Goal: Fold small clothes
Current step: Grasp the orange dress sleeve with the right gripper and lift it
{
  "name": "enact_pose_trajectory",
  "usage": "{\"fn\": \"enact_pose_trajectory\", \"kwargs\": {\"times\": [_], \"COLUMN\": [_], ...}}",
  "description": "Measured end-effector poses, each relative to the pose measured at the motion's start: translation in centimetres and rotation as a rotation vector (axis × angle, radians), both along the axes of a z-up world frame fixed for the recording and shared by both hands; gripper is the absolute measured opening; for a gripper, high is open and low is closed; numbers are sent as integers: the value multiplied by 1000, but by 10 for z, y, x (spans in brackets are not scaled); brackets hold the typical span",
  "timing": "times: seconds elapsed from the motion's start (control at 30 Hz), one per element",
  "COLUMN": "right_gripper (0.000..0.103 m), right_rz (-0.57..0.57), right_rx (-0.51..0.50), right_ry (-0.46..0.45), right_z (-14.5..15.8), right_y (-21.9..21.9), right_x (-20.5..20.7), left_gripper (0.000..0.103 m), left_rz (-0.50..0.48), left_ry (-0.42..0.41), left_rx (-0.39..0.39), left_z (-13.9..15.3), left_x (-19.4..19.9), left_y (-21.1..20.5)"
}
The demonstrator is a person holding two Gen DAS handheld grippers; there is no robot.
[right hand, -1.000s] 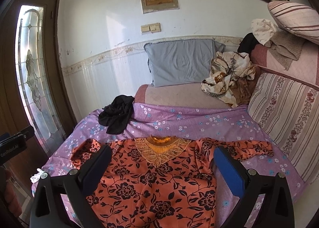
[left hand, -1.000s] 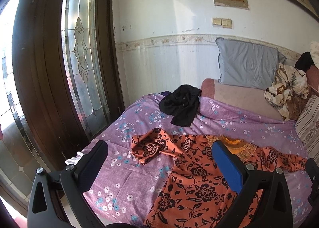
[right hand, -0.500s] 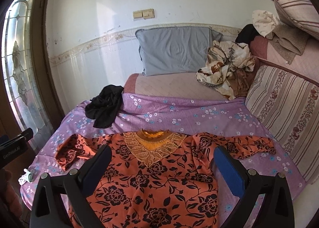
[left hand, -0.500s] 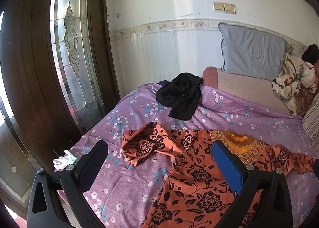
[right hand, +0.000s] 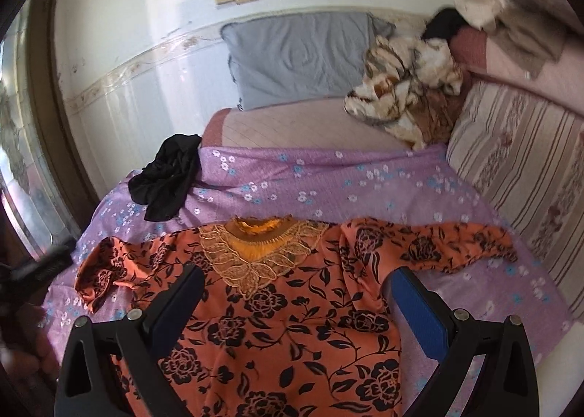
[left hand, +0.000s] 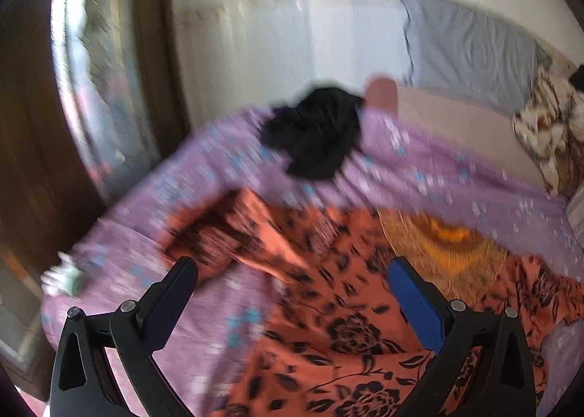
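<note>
Across the lower half of both views, the orange floral top (right hand: pixel 292 325) lies spread face up on the purple flowered sheet (right hand: pixel 365 179), gold lace neckline (right hand: pixel 255 252) toward the top of the frame. One sleeve (right hand: pixel 430 245) lies stretched out at frame right, the other sleeve (right hand: pixel 102 271) is bunched at frame left. No containers anywhere; loose items only: black garment (right hand: pixel 168 179) crumpled on the sheet above-left of the top, apart from it; grey pillow (right hand: pixel 299 55) against the wall, upper centre; brown-and-cream patterned cloth (right hand: pixel 408 88) heaped at upper right, beside a striped cushion (right hand: pixel 518 161). Left gripper (left hand: pixel 292 271): fingers wide apart, nothing between them, hanging above the bunched sleeve and the left side of the top; contact with fabric not evident. Right gripper (right hand: pixel 295 274): fingers wide apart, empty, over the chest of the top just under the neckline. Versus 0.5 s ago: left view is now heavily motion-blurred, top and black garment fill more of the frame, so that gripper has moved in toward the bed. Right view likewise sits closer and lower, with the wall plaque nearly cropped at the top edge. Top and black garment unmoved on the sheet.
</note>
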State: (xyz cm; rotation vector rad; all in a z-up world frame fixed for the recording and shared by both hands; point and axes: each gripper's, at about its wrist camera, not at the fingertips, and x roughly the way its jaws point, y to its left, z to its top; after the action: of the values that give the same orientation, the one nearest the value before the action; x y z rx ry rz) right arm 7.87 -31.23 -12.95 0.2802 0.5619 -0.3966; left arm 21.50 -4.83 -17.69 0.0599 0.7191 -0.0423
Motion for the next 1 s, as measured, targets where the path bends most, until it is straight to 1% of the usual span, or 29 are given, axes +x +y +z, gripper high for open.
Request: {"fn": "enact_pose_trajectory", "kwargs": {"times": [0.07, 0.1, 0.13, 0.17, 0.2, 0.27, 0.33, 0.37, 0.4, 0.43, 0.5, 0.57, 0.6, 0.63, 0.7, 0.77, 0.8, 0.87, 0.9, 0.93, 1.0], "right_gripper": [103, 103, 103, 103, 103, 103, 103, 103, 101, 98, 92, 87, 84, 82, 77, 75, 71, 48, 21, 11, 10], "right_rz": [-40, -73, -110, -157, -211, -297, -363, -382, -394, -413, -523, -615, -665, -692, -720, -732, -735, -753, -779, -793, -790], "right_rx": [56, 115, 168, 231, 309, 475, 588, 644, 720, 772, 858, 892, 890, 886, 895, 884, 877, 870, 868, 876, 868], "right_ry": [1, -2, -10, -20, -36, -84, -100, -113, -138, -160, -202, -248, -261, -262, -294, -308, -302, -281, -263, -259, -284], "right_z": [-15, -26, -35, -45, -57, -85, -109, -120, -135, -144, -164, -177, -183, -186, -191, -191, -192, -198, -204, -208, -203], "right_y": [-39, -68, -92, -119, -147, -204, -244, -262, -281, -293, -317, -337, -349, -356, -372, -383, -391, -403, -408, -409, -404], "right_x": [-5, -10, -15, -22, -30, -45, -52, -53, -53, -53, -57, -64, -67, -68, -68, -63, -57, -49, -46, -49, -51], "left_gripper": [103, 103, 103, 103, 103, 103, 103, 103, 103, 103, 103, 103, 103, 103, 103, 103, 103, 103, 103, 103, 103], "left_rz": [-41, -68, -82, -85, -80, -61, -80, -94, -103, -111, -138, -162, -175, -185, -202, -207, -207, -209, -206, -201, -184], "left_ry": [141, 233, 312, 374, 388, 328, 277, 268, 262, 256, 248, 238, 227, 214, 184, 158, 157, 168, 174, 173, 167], "left_rx": [3, 6, 10, 11, 8, 27, 49, 56, 67, 80, 111, 149, 156, 158, 168, 201, 217, 229, 230, 227, 217], "left_z": [-42, -65, -80, -91, -97, -98, -97, -98, -99, -101, -106, -110, -109, -110, -106, -106, -108, -112, -113, -112, -109], "left_x": [22, 34, 44, 53, 59, 64, 67, 69, 70, 70, 72, 72, 70, 67, 64, 63, 64, 68, 70, 70, 74], "left_y": [-10, -15, -20, -23, -26, -33, -45, -49, -55, -59, -69, -79, -83, -85, -89, -94, -96, -98, -98, -98, -95]}}
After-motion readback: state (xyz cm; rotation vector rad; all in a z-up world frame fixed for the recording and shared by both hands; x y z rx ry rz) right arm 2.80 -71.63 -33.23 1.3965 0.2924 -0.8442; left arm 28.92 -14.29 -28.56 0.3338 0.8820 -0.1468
